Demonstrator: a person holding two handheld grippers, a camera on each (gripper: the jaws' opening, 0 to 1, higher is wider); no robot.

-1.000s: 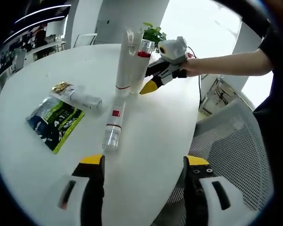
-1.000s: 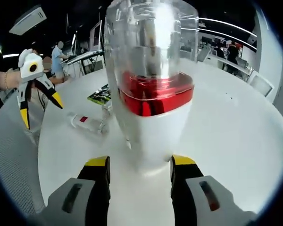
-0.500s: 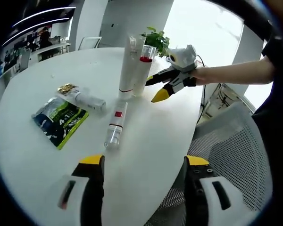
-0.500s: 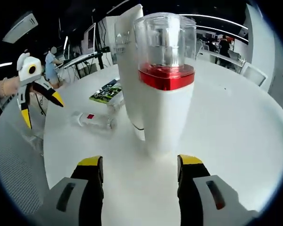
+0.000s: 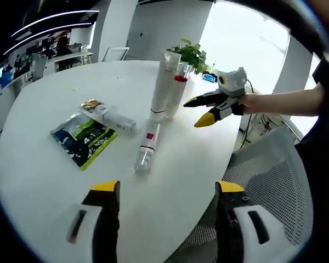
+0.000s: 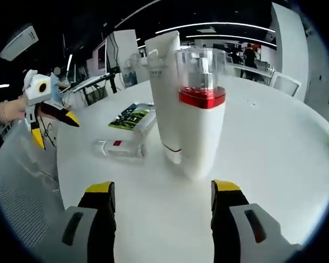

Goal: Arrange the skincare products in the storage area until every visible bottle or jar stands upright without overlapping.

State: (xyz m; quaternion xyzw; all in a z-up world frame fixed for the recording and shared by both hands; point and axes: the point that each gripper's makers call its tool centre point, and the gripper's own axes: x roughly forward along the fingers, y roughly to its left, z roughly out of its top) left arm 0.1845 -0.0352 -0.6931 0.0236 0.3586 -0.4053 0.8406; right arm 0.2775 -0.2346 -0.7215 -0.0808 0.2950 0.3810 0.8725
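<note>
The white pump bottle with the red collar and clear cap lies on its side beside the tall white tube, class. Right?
No: the white pump bottle with the red collar and clear cap stands upright beside the tall white tube, as the right gripper view shows.

Sachet (image 5: 83, 139) print too small; tube (image 6: 165, 87) partly behind bottle (image 6: 201, 115)

Round white table (image 5: 55, 181), upright pump bottle (image 6: 202, 129), upright tube (image 6: 164, 98), lying bottle (image 5: 146, 149), green sachet (image 5: 83, 138)
</note>
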